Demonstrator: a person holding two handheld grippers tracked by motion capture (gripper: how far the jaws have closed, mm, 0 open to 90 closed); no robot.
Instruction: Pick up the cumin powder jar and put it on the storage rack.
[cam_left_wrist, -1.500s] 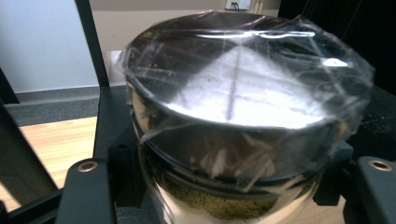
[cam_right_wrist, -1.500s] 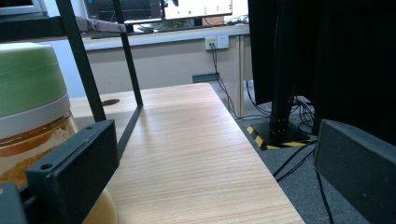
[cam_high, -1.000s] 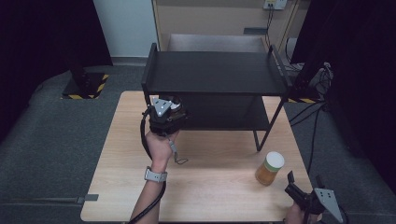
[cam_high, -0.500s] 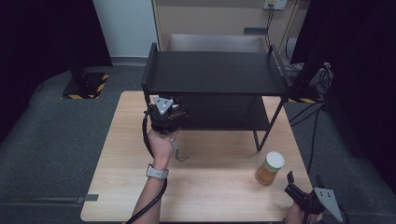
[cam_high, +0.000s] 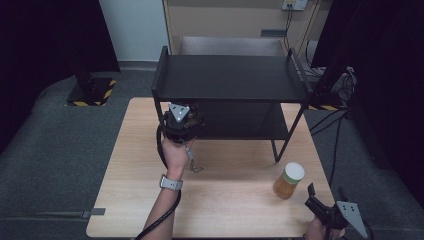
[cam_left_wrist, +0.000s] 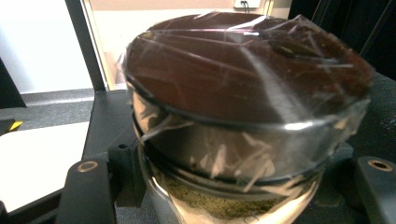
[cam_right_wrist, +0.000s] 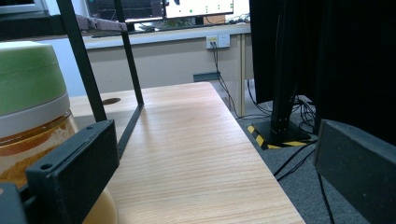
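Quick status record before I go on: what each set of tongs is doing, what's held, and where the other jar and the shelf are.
left tongs: shut on dark-lidded jar, at the black shelf unit's lower tier
dark-lidded jar: lid film-wrapped, greenish powder inside
right tongs: open, nothing held, at the table's near right corner
orange jar: upright on the table, pale green lid, just ahead of right tongs, not gripped

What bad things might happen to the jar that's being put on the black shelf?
The left tool is shut on a dark-lidded jar wrapped in crinkly clear film, at the black shelf's lower level. The film may be slippery, so the jar might slide in the grip. Space under the top board looks tight, so the lid might bump it. The right tool stands open beside the green-lidded jar and might tip it.
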